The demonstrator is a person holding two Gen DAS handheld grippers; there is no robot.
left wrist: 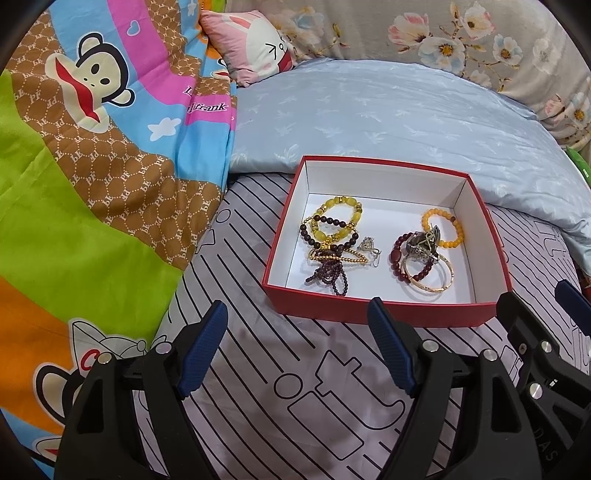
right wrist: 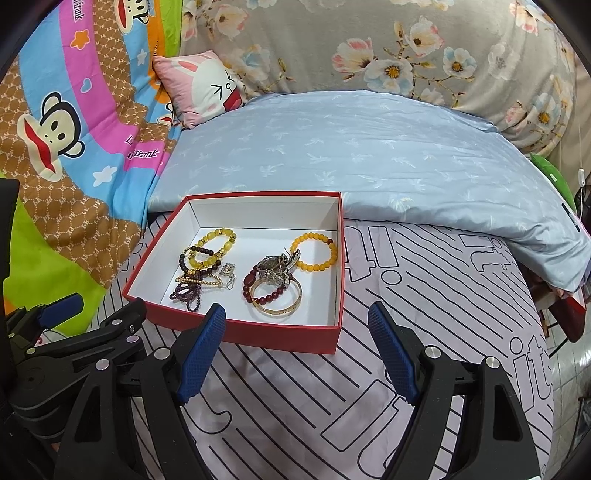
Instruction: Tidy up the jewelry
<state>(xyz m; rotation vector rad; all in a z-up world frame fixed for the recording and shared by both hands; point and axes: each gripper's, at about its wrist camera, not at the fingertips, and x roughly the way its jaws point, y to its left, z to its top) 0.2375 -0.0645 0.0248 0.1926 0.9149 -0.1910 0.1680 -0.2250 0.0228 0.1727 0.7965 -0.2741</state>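
Note:
A red box (left wrist: 380, 314) with a white inside lies on the bed and also shows in the right wrist view (right wrist: 280, 334). It holds a yellow bead bracelet (left wrist: 341, 218), dark purple beads (left wrist: 330, 275), an orange bead bracelet (left wrist: 445, 229), a red bead bracelet with a gold bangle (left wrist: 430, 277) and a small silver piece (left wrist: 369, 245). My left gripper (left wrist: 299, 325) is open and empty, just short of the box's near wall. My right gripper (right wrist: 297, 325) is open and empty at the box's near wall, to the right of the left one.
The bed sheet (left wrist: 295, 398) is lilac with black lines. A light blue quilt (left wrist: 388, 118) lies behind the box. A colourful monkey-print blanket (left wrist: 92, 166) is piled on the left. A pink pillow (left wrist: 251, 48) and floral bedding (left wrist: 461, 33) sit at the back.

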